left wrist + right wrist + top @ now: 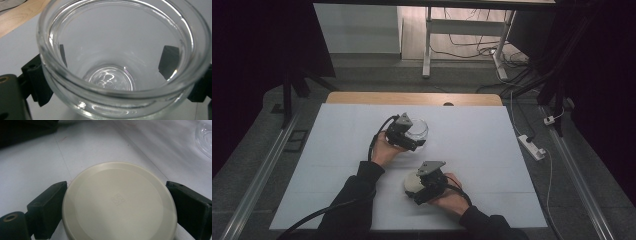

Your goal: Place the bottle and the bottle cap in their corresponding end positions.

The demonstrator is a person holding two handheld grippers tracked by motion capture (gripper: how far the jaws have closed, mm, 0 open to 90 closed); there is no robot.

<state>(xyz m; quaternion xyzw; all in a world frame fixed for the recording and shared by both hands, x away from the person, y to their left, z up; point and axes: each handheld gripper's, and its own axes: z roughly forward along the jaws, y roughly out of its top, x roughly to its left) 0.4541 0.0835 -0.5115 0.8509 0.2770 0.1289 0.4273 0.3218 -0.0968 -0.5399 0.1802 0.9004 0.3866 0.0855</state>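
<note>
The clear glass jar (120,62) is being gripped by the left gripper (404,134), jaws clamped on either side of its wall, around the middle of the white worktop (492,150). The cream round lid (118,202) is being clasped edge-to-edge by the right gripper (428,184), closer to the near edge of the worktop.

A white sheet (492,145) covers a wooden table (412,98) standing on grey floor (377,75). Beyond it stands a white desk frame (428,45) with tangled cables (472,47). A power strip (532,146) lies at right, amid dark surroundings.
</note>
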